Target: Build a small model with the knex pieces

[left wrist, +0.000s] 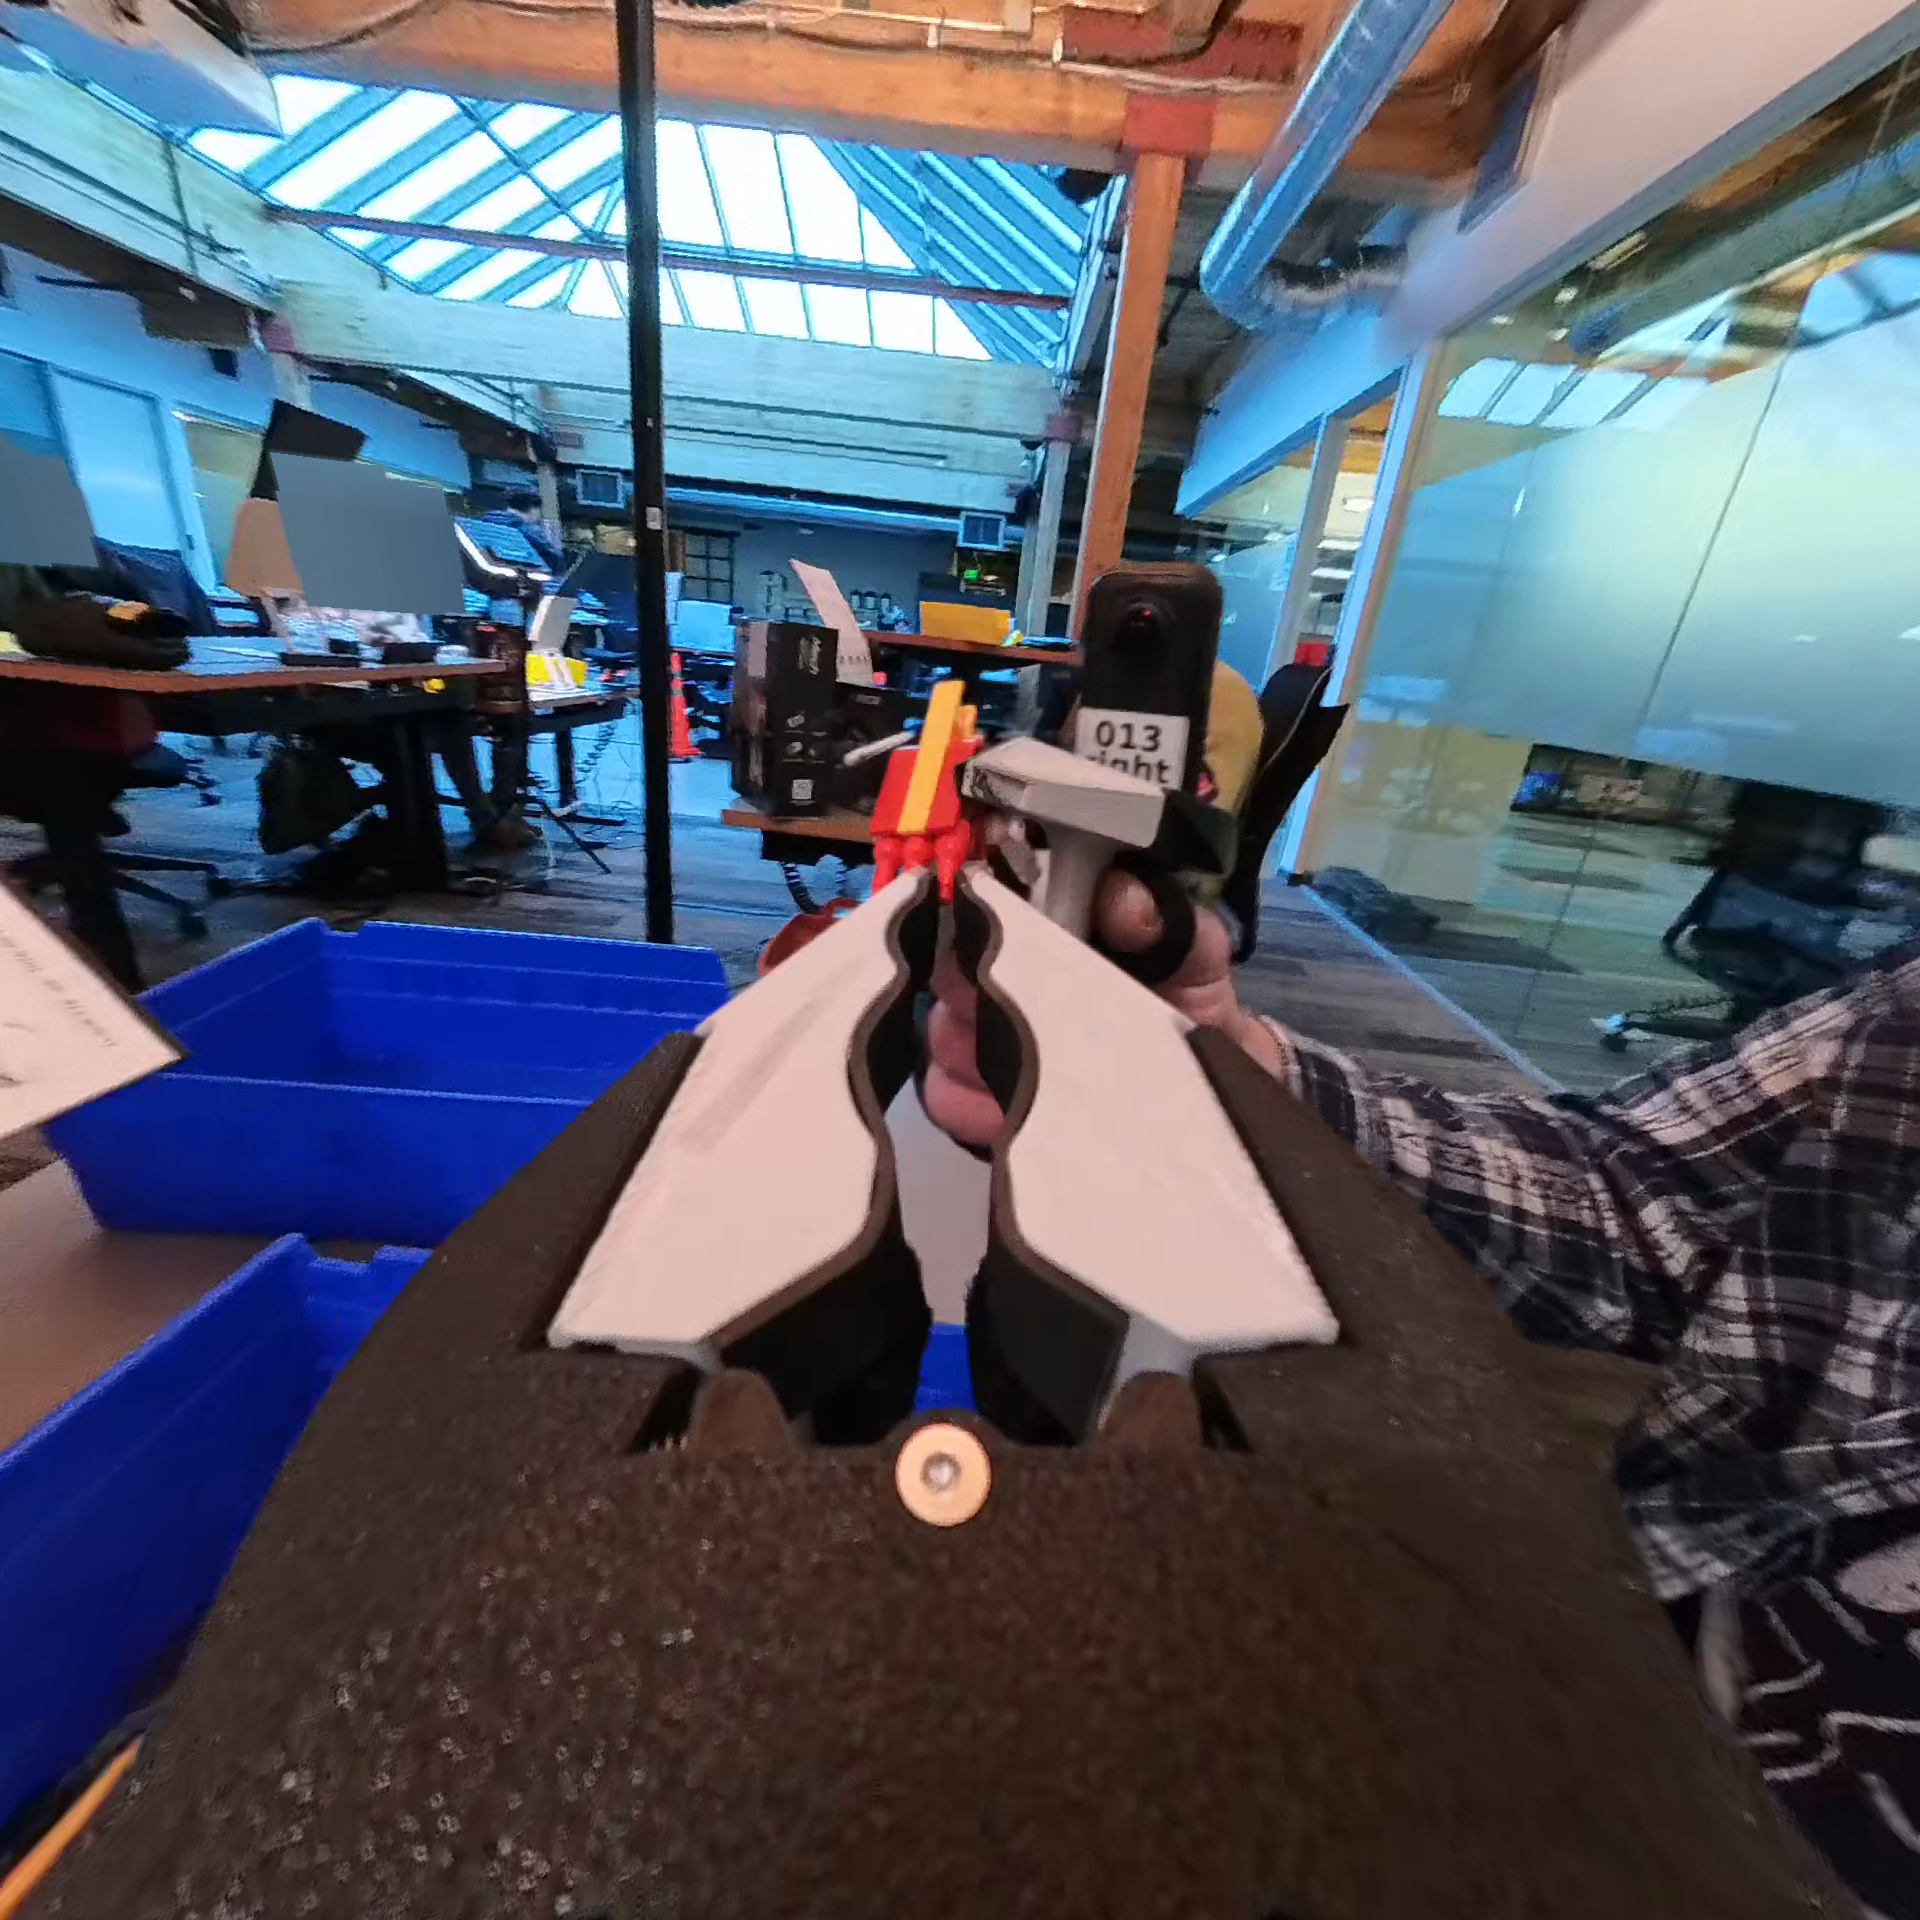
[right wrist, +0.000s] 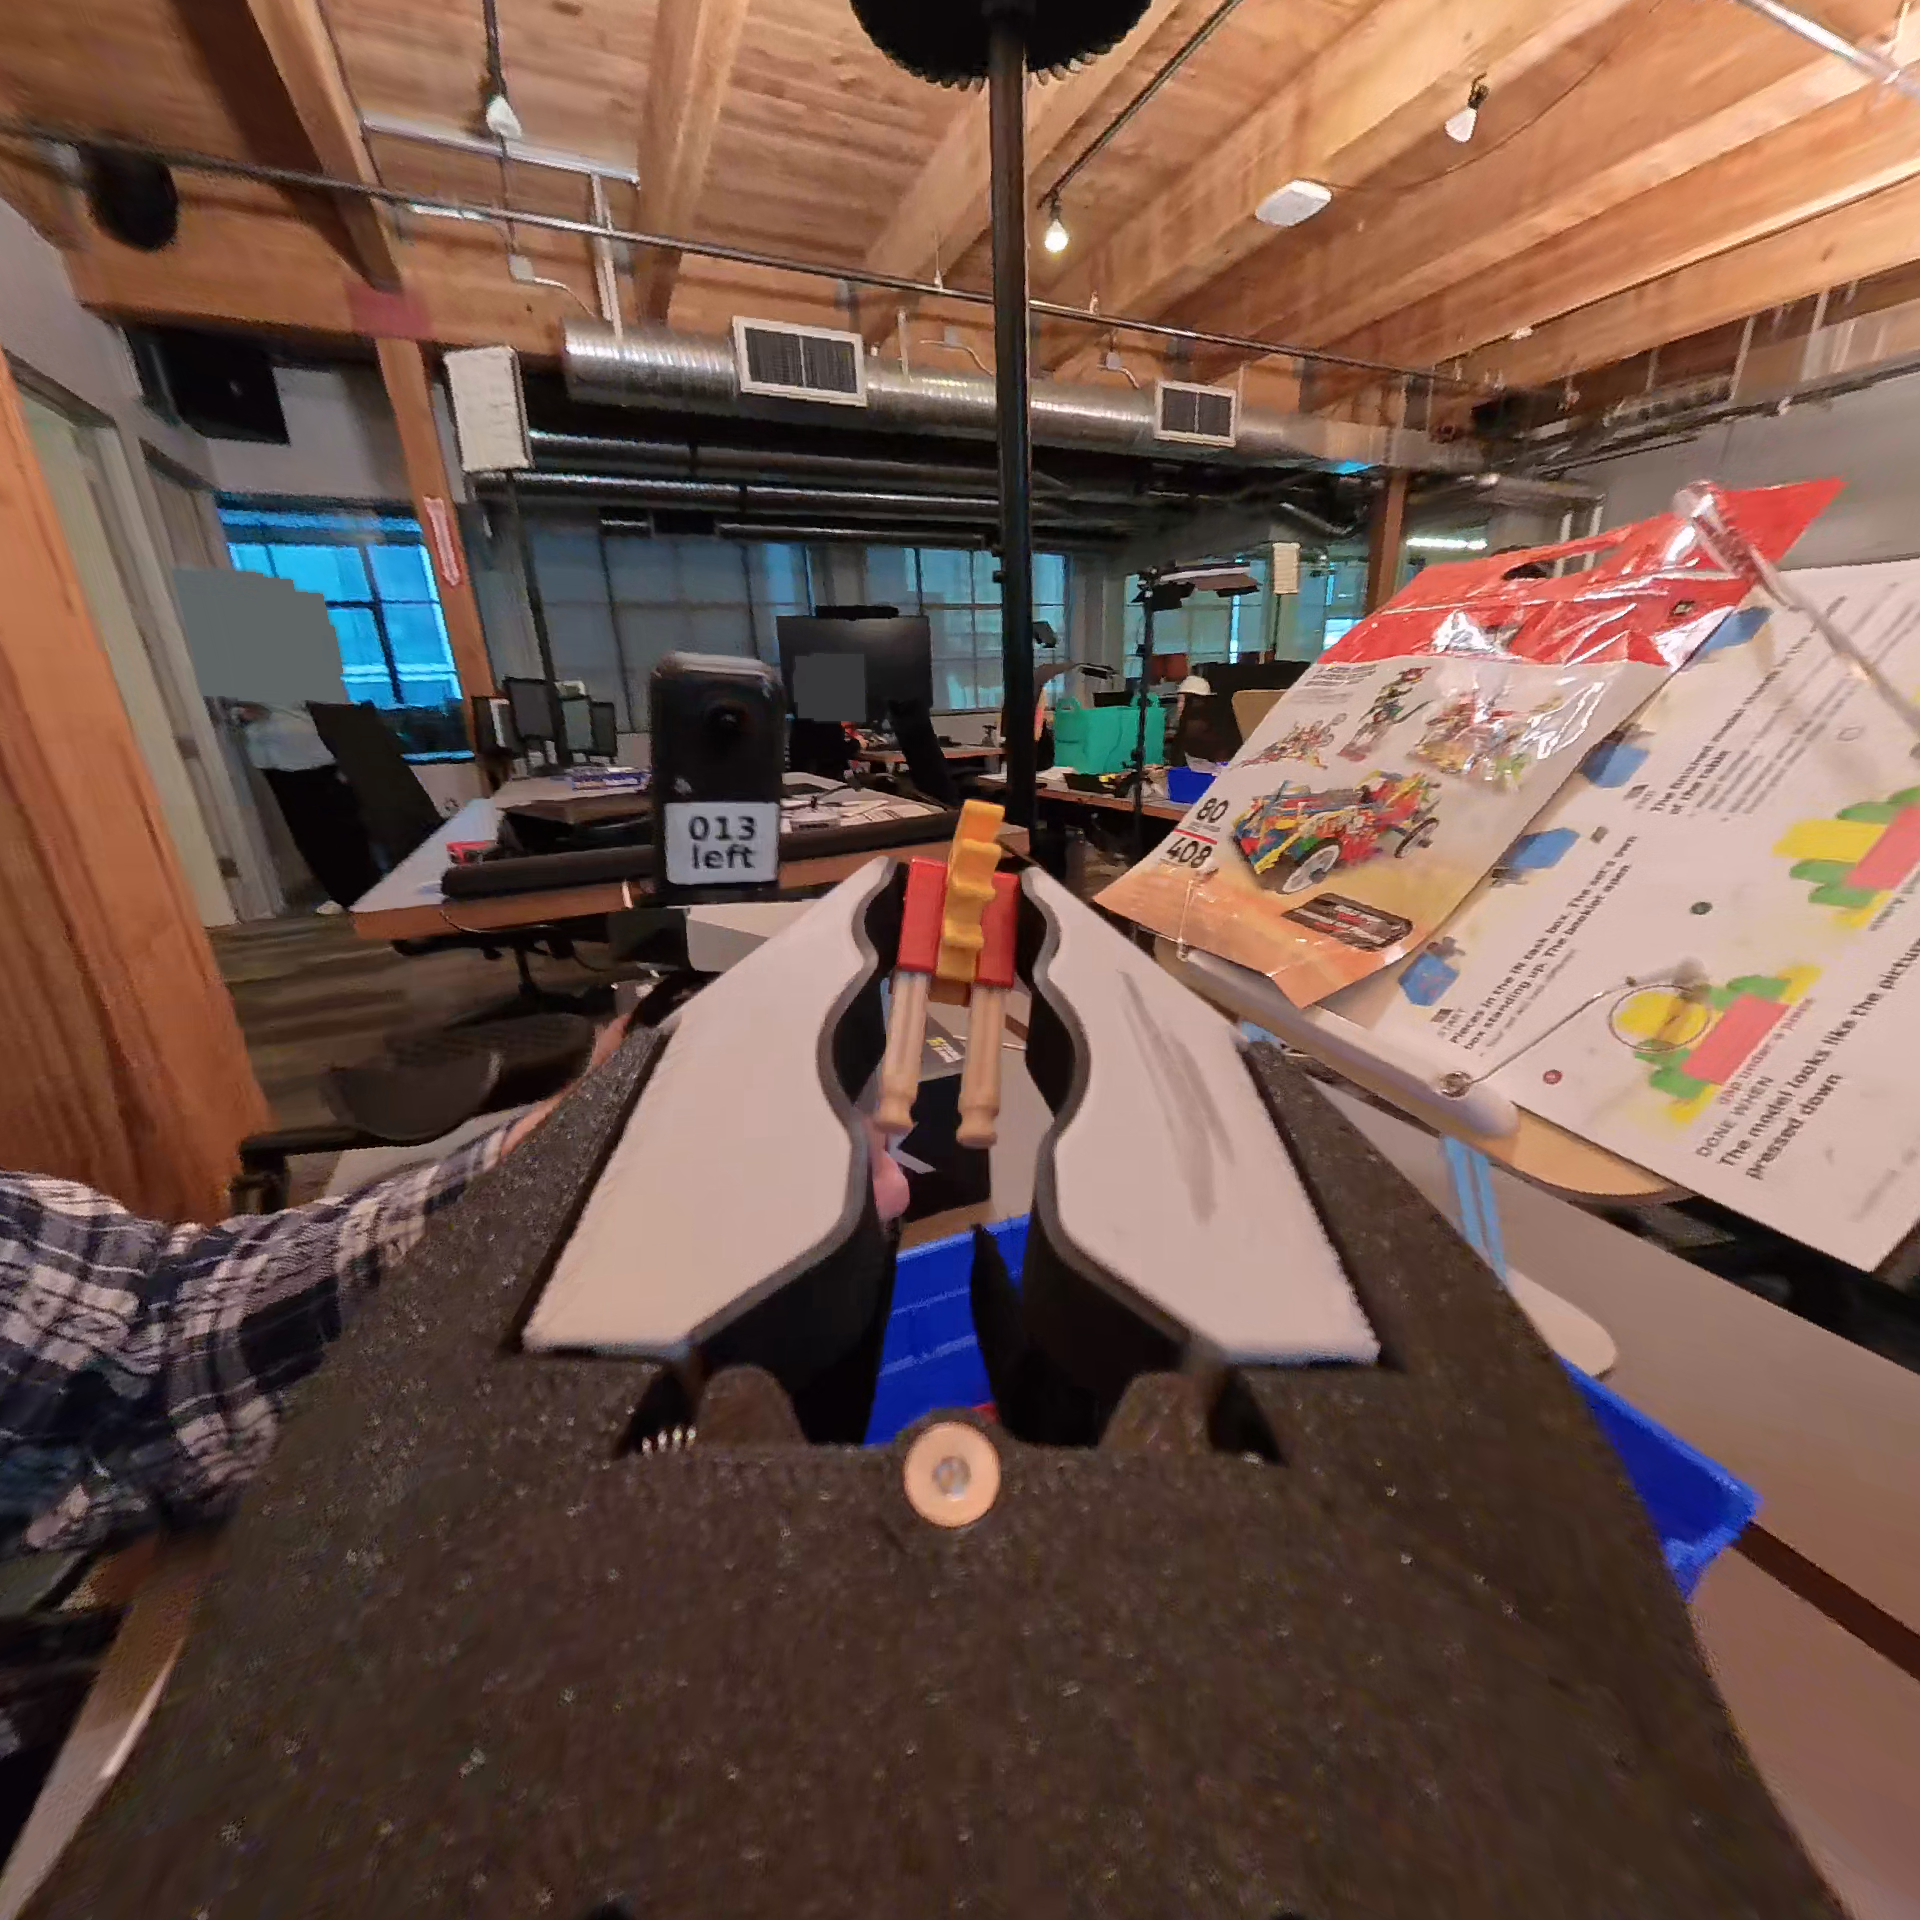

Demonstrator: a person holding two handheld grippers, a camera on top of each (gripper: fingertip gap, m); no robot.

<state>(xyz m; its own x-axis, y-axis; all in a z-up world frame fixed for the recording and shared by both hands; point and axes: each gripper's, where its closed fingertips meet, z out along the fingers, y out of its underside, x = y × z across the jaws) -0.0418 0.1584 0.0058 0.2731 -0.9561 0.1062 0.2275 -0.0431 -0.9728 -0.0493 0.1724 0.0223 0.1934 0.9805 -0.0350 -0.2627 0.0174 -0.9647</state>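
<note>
The right gripper (right wrist: 956, 883), two white plastic fingers with black rubber pads on a black foam-textured body, clamps a small plastic toy assembly (right wrist: 920, 925) between its tips at the centre of the right wrist view. The assembly is made of two red blocks with a yellow toothed gear (right wrist: 971, 883) sandwiched upright between them. Two tan rods (right wrist: 902, 1049) stick out of the blocks back toward the camera. These pieces already sit together as one unit, and it is held in the air, resting on nothing.

In the left wrist view the same assembly (left wrist: 914, 795) sits just above centre, with short red pegs pointing down at the left gripper (left wrist: 940, 894). That gripper's fingers are drawn in to a slim gap at the tips, and the red peg ends sit in that gap. It looks to be pinching them, though the contact itself is small and partly hidden. Behind the assembly, a person's hand (left wrist: 1174, 966) in a plaid sleeve (left wrist: 1610, 1195) grasps the other tool's handle.

Deep blue plastic bins (left wrist: 364, 1039) lie lower left in the left view, below the grippers. The corner of one bin (right wrist: 1621, 1455) shows lower right in the right view. At the right of that view, a printed instruction sheet with coloured block drawings (right wrist: 1714, 935) leans on a stand, with a red-topped clear toy packaging bag (right wrist: 1455, 748) in front of it. No loose pieces can be made out in the visible parts of the bins.
</note>
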